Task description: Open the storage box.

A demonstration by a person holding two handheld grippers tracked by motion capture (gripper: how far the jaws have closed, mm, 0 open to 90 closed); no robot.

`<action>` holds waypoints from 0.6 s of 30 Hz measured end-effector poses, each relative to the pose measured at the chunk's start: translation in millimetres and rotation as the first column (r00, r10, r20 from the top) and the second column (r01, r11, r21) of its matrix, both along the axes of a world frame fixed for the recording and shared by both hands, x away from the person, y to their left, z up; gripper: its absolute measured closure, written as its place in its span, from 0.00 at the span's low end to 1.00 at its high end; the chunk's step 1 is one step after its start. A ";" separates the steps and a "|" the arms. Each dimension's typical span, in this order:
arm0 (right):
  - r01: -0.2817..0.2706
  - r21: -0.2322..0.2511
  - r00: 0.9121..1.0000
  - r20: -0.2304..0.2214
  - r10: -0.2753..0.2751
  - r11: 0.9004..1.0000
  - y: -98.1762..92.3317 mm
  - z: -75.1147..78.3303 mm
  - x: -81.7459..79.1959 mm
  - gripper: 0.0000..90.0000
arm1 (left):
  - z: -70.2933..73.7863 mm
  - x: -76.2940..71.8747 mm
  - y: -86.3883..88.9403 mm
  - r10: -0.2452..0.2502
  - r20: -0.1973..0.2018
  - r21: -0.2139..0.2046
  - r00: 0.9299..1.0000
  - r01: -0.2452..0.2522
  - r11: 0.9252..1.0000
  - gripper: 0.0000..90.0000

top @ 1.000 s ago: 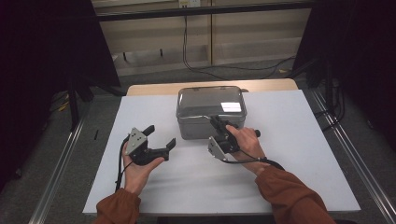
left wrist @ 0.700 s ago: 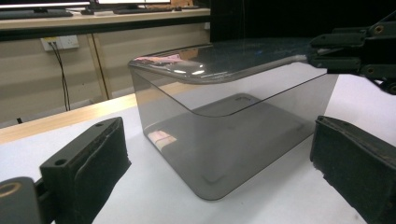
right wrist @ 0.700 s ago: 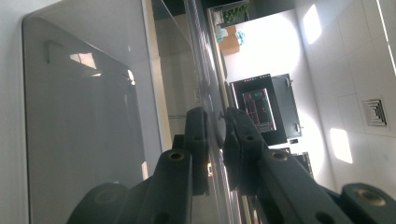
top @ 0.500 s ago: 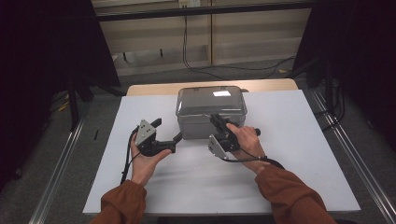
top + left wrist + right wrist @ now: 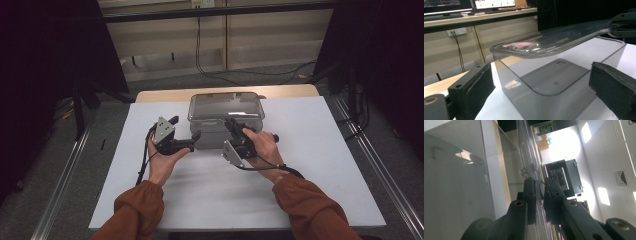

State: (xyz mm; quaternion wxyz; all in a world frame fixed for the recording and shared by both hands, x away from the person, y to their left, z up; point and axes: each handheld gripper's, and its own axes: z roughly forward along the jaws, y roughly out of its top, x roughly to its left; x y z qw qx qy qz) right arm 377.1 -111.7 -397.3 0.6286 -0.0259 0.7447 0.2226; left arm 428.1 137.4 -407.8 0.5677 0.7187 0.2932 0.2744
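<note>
Grippers first: my right gripper (image 5: 234, 131) is clamped on the near edge of the lid (image 5: 226, 104), its jaws pinched tight with the thin clear rim of the lid (image 5: 537, 195) caught between them in the right gripper view. The lid sits on a smoky see-through box (image 5: 220, 134), which stands on the white mat (image 5: 310, 165) toward the far middle of the table (image 5: 165, 95). In the left gripper view the lid (image 5: 554, 41) looks tilted, raised on the side where the other gripper holds it and lying lower toward the far end.

My left gripper (image 5: 192, 140) is spread wide and holds nothing. It sits just beside the box's near left corner, pointing right at it. Seen along its own jaws, the box (image 5: 554, 82) stands between the two black pads (image 5: 477, 85) without touching either.
</note>
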 end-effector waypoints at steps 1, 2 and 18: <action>0.002 -0.001 1.000 -0.002 -0.002 1.000 -0.3 1.1 0.2 0.90 | 0.1 1.6 -1.1 0.000 0.011 0.002 1.000 0.000 1.000 0.06; 0.003 0.003 1.000 0.000 -0.003 1.000 -0.3 1.8 0.7 0.90 | 0.0 3.1 -2.1 0.001 0.026 0.002 1.000 -0.001 1.000 0.06; 0.003 0.014 1.000 -0.001 -0.003 1.000 1.4 2.9 1.3 0.90 | -7.6 12.8 -9.9 -0.026 0.090 0.024 0.996 0.024 0.999 0.20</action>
